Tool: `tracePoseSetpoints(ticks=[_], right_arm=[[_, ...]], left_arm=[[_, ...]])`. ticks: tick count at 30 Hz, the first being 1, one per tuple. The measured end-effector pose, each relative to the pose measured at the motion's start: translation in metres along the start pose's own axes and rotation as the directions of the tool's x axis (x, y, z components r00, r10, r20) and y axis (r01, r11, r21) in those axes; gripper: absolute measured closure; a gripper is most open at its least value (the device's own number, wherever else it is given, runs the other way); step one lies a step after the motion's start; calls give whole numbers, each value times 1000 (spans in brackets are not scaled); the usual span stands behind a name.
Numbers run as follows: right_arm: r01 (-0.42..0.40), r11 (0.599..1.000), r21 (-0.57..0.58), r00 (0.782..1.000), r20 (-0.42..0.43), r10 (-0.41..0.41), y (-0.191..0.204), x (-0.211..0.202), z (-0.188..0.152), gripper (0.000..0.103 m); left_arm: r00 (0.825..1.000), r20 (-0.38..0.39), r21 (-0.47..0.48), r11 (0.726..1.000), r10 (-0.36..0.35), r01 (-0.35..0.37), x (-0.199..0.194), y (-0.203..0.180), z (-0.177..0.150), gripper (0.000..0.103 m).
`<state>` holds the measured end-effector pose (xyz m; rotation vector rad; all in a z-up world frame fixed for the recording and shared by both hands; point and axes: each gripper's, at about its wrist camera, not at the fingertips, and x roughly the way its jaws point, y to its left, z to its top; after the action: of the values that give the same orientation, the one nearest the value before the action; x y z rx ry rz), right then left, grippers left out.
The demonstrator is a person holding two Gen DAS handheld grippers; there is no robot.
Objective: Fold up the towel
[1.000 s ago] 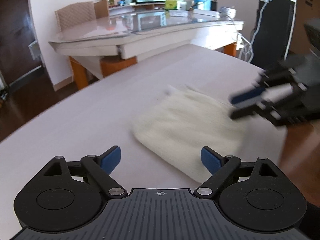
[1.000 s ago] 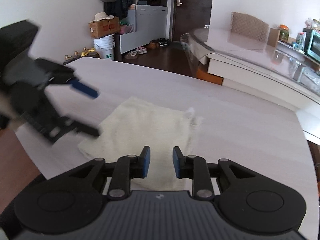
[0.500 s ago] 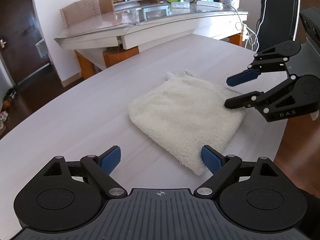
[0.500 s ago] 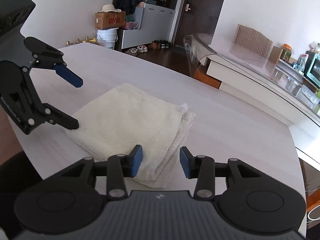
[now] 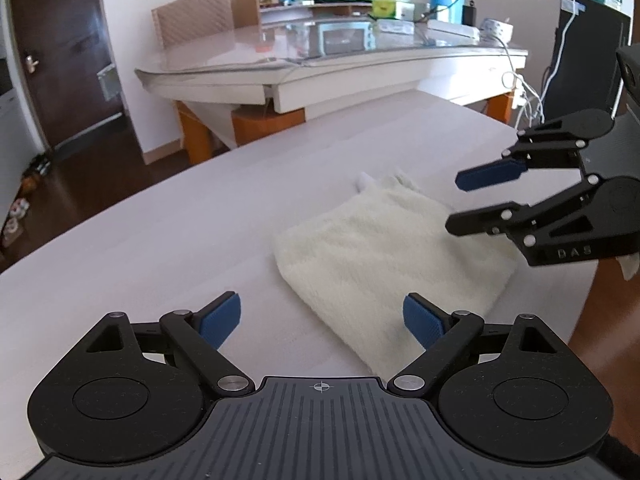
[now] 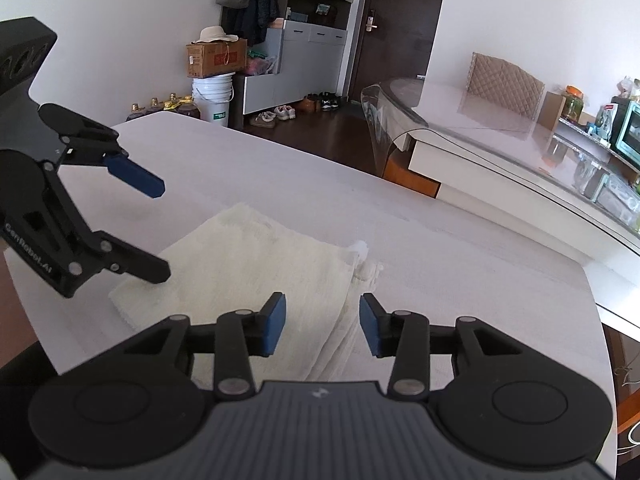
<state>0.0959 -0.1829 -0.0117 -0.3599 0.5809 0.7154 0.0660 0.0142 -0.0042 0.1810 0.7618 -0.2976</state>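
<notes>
One folded towel (image 5: 394, 258) lies flat on table (image 5: 180, 240).

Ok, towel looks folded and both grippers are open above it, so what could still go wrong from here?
1. The towel lies close to the table edge on the person's side; a nudge could drag it off.
2. The stacked layers sit right under the right gripper; dipping could catch and splay them.
3. The left gripper hovers over the near corner and could flip it open.

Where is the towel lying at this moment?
The towel lies folded on the white table, between the open left gripper and the open right gripper, held by neither.
</notes>
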Motion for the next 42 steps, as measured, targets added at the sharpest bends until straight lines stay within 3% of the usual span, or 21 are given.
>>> tracePoseSetpoints(ticks=[15,22,27,35,42], right_arm=[[51,998,40,999,-14,-50,-35,36,18,53],[53,998,41,998,-30,-52,-43,55,18,53],[-21,990,143,1000,19,18,-56,43,18,60],[-99,983,153,995,17,98,-47,36,16,65],[-128,975,179,992,13,127,-47,44,19,66]], left_arm=[[991,8,-83,987,136,-135,41,39,18,10],[993,3,-100,988,122,-121,49,49,15,9],[992,11,-100,988,122,-121,47,50,15,9],[990,22,-79,988,138,-135,47,46,17,9],[989,26,-120,983,142,-138,45,55,17,9]])
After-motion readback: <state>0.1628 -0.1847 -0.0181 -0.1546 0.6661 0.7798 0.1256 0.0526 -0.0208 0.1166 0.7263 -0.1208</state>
